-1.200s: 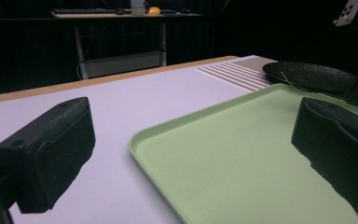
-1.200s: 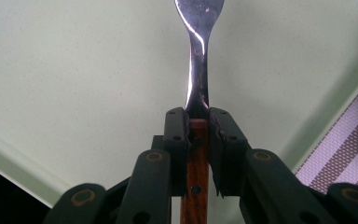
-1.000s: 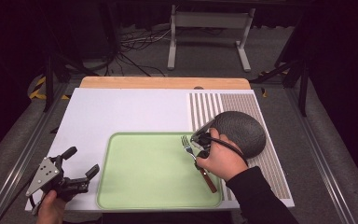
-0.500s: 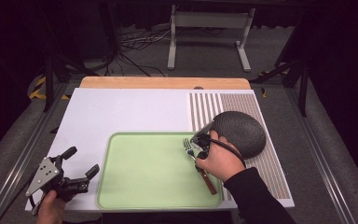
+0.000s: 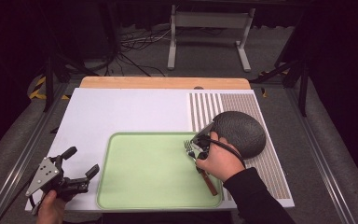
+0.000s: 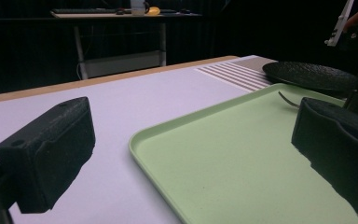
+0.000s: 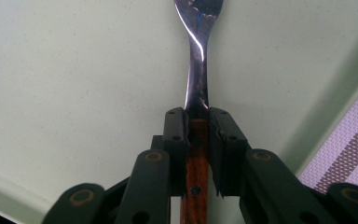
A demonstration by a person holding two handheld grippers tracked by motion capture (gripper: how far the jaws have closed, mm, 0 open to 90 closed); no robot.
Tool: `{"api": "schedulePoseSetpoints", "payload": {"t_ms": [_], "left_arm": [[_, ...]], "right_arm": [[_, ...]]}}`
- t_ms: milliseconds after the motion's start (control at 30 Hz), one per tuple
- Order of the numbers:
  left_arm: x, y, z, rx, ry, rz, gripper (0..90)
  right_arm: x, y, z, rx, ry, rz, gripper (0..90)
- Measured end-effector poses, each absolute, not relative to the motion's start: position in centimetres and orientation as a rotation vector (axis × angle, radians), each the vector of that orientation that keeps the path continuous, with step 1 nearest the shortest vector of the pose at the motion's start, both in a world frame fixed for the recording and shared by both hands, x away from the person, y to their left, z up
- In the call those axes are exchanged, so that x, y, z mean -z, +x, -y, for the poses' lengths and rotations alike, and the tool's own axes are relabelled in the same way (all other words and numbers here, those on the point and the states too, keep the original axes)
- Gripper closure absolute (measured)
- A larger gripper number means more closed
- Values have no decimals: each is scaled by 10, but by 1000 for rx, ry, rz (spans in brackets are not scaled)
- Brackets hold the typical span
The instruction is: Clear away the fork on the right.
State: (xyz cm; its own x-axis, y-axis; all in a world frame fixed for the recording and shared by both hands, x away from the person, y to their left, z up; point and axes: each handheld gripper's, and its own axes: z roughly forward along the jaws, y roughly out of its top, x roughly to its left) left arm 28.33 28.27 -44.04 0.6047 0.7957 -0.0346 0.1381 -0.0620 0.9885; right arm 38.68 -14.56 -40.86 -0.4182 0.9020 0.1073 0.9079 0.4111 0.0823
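A fork with a shiny metal head and a brown wooden handle lies low over the pale green tray. My right gripper is shut on it, its pads clamped where metal meets wood. In the high view the fork's tines point left over the tray's right part and its handle end sticks out below the hand. My left gripper stands open at the table's front left corner, beside the tray's left rim, with nothing between its fingers.
A dark round plate rests upside down on the brown striped mat right of the tray, just behind my right hand. The white tabletop stretches behind the tray. A wooden strip runs along the far edge.
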Motion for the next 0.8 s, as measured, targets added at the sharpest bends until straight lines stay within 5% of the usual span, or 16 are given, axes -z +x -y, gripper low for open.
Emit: {"api": "schedulePoseSetpoints", "payload": {"t_ms": [467, 700, 800], "left_arm": [[440, 283, -283, -649, 1566, -806, 1], [440, 283, -283, -649, 1566, -806, 1], [440, 283, -283, -649, 1566, -806, 1]], "right_arm": [[410, 387, 146, 189, -1670, 2585, 767], [405, 386, 150, 278, -1648, 2589, 664], [402, 386, 153, 365, -1597, 2640, 550]]}}
